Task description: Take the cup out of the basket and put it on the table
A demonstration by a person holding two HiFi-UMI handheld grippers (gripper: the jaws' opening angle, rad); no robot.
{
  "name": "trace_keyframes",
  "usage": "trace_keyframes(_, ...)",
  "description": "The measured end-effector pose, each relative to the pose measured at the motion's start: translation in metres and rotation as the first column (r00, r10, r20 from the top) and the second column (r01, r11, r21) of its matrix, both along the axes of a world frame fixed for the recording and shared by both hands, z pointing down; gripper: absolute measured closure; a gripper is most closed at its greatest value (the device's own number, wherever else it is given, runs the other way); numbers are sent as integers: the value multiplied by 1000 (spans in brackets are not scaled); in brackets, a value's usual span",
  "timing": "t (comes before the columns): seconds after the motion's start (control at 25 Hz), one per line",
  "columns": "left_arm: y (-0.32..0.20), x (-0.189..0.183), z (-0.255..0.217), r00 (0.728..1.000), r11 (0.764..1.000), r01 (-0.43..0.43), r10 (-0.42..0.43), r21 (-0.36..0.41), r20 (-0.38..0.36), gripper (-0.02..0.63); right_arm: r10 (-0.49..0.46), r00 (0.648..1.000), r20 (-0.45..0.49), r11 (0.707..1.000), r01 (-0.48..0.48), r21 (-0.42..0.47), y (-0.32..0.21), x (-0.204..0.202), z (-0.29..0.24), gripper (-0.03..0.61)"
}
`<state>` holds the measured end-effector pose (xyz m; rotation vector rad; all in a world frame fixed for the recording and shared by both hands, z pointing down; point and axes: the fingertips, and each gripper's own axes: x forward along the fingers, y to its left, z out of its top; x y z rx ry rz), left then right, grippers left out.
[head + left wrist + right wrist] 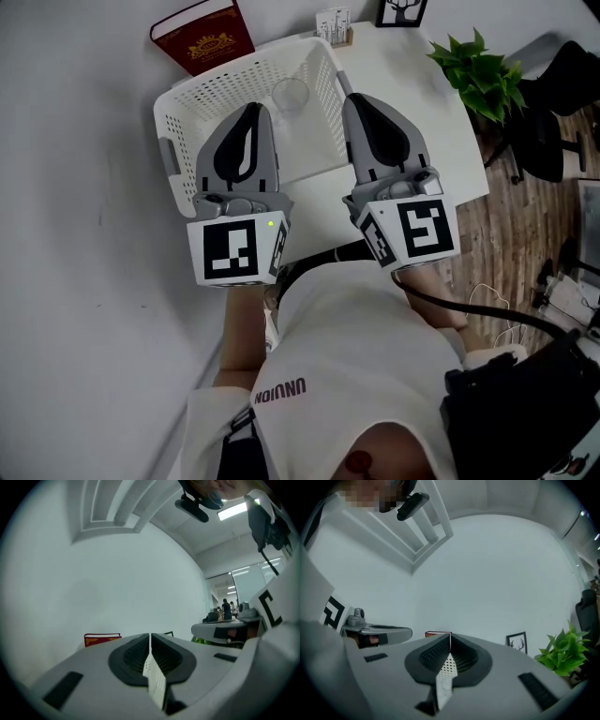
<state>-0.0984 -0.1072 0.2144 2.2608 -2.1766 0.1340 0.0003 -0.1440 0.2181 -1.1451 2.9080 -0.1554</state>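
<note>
A white perforated basket (211,98) stands on the white table (417,131) against the wall. Inside it, near the far right corner, sits a clear cup (291,96), upright. My left gripper (252,109) hovers over the basket's near half with its jaws shut and nothing held. My right gripper (349,97) is level beside it, over the basket's right wall, also shut and empty. In the left gripper view the left gripper (150,635) shows a sliver of basket (155,680) under its closed jaws. The right gripper (450,635) shows a similar sliver of basket (446,671).
A red book (203,37) leans on the wall behind the basket. A small card holder (334,25) and a framed picture (401,10) stand at the table's back, with a green plant (483,67) at its right edge. A black office chair (553,103) stands on the wood floor.
</note>
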Motion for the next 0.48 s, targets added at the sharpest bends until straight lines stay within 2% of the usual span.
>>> trace_keyframes(0.28, -23, -5, 13, 998, 995, -38, 42, -96, 38, 604, -45, 999, 16, 999, 45, -10, -16, -1, -4, 558)
trace_keyframes(0.48, -43, -7, 19, 994, 988, -82, 90, -127, 56, 590, -87, 996, -6, 996, 87, -24, -28, -4, -1, 558)
